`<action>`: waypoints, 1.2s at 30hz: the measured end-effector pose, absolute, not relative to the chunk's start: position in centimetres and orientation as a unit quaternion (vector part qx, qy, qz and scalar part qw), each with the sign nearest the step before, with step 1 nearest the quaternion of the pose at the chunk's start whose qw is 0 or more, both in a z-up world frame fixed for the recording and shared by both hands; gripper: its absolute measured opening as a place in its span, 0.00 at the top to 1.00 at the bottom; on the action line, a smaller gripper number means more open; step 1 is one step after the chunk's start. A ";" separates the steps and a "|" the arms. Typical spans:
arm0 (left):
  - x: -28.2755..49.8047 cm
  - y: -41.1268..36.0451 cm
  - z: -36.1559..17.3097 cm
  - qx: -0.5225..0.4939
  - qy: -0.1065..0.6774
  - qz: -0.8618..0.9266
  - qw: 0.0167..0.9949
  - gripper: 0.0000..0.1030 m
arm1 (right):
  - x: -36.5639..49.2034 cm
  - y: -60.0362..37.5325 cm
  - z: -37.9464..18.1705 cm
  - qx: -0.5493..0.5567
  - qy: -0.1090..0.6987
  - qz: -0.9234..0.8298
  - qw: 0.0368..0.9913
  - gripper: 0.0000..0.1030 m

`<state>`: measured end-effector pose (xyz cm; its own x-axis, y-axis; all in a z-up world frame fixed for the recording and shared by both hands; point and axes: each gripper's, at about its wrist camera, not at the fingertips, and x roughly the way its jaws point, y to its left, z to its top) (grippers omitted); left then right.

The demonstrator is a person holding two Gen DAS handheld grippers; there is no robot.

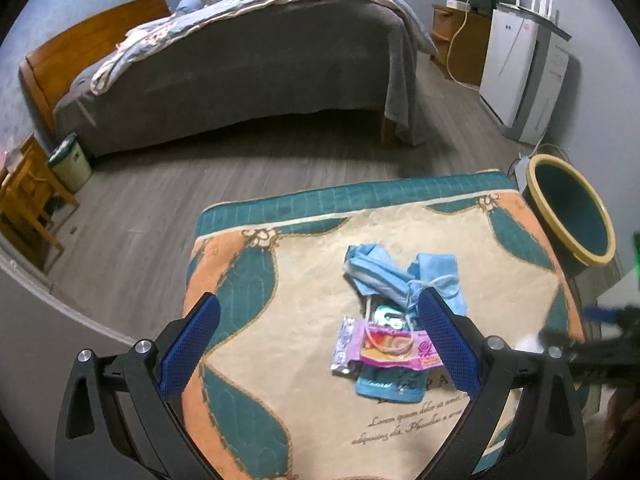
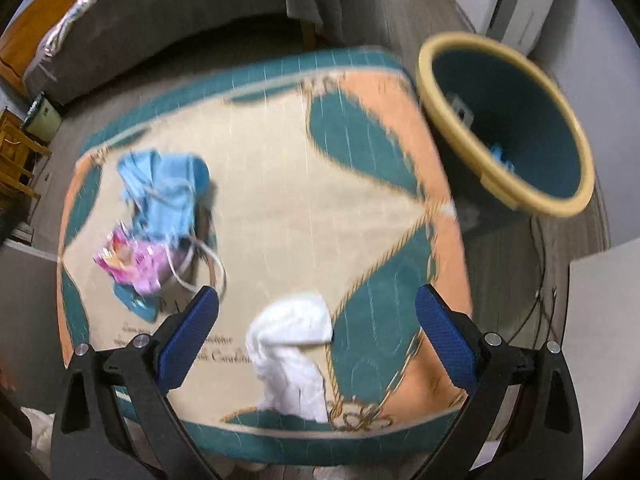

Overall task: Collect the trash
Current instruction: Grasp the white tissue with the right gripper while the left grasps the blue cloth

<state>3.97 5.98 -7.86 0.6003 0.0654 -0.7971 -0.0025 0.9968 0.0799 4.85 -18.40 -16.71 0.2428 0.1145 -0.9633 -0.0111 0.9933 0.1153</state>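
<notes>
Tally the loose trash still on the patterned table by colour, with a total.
Blue face masks: 2
Pink wrapper: 1
Silver wrapper: 1
Teal packets: 2, one largely hidden under the pile
White crumpled tissue: 1
Total: 7

Each gripper has black arms, silver screws and blue textured fingers.

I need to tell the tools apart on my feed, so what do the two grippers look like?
They look alike. The left gripper has two flat fingers faced with blue, fine-textured pads, mounted on black angular plastic arms with silver round bolt heads at the pivots. The right gripper has the same blue pads, black arms and silver bolts. No cables, markings or sleeves show.
</notes>
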 end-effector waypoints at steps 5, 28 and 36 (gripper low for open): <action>4.2 4.9 -7.8 0.043 0.442 0.006 0.896 0.05 | 4.6 -17.7 -19.3 0.048 0.654 0.063 0.753 0.15; 8.2 7.6 -10.5 0.005 0.461 0.066 0.885 0.05 | 11.6 -16.1 -9.6 0.036 0.544 0.177 0.820 0.89; 10.9 7.3 -13.3 -0.038 0.492 0.034 0.869 0.08 | 14.0 -16.3 -11.8 0.071 0.552 0.181 0.811 0.89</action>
